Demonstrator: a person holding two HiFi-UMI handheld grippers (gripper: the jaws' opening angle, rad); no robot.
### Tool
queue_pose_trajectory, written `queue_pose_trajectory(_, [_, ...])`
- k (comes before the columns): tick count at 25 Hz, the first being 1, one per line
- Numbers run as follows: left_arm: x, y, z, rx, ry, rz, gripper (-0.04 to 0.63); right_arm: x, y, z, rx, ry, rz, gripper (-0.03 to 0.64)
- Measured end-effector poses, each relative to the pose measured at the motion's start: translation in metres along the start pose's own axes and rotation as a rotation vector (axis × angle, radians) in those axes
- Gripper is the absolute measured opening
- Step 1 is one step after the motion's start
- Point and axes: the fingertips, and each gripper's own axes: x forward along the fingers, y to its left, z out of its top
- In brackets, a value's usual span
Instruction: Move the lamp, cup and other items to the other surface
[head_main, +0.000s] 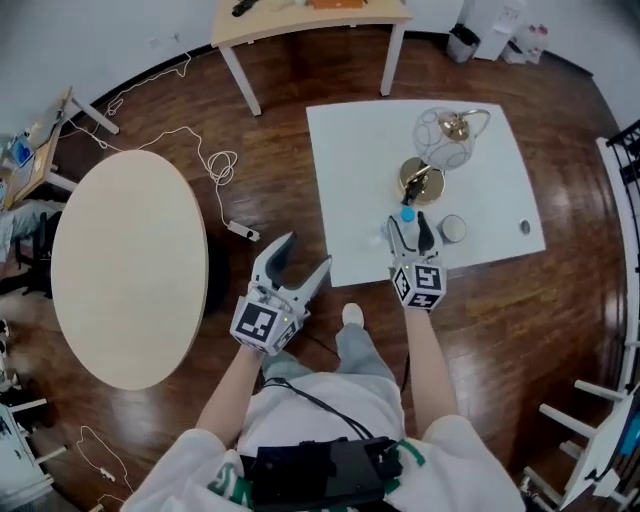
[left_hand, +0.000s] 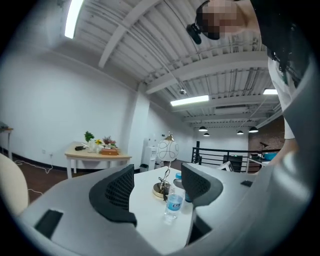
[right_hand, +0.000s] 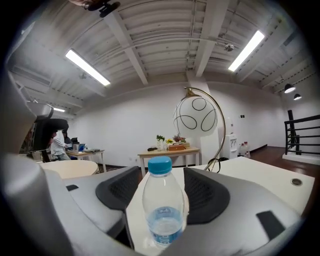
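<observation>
Water bottle (right_hand: 163, 207), seemingly light, thin-walled and slick, stands between the parted jaws of the right hand-held gripper (head_main: 408, 228), best pinched gently mid-body; the left hand-held gripper (head_main: 306, 255) is released, empty.

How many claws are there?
2. The left claw hangs open over the floor beside the white table. The right claw is at that table's edge, with the water bottle between its jaws.
</observation>
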Motion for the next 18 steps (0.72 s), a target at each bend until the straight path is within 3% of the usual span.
queue_pose_trajectory(3, [-0.018, 0.009, 0.003, -0.035, 0.002, 0.061, 0.282, 0.005, 0.005, 0.01, -0.029, 0.002, 0.003, 0.178])
queue_pose_trajectory(7, [-0.04, 0.02, 0.007, -0.056, -0.01, 0.104, 0.282, 0.0, 0.014, 0.019, -0.037, 0.03, 0.012, 0.161])
queue_pose_trajectory(12, [-0.068, 0.039, 0.02, -0.018, -0.048, 0.132, 0.282, -0.024, 0.054, 0.06, -0.034, -0.043, 0.084, 0.16])
queue_pose_trajectory(18, [-0.101, 0.057, 0.047, -0.011, -0.095, 0.183, 0.282, -0.052, 0.13, 0.112, -0.097, -0.129, 0.241, 0.158])
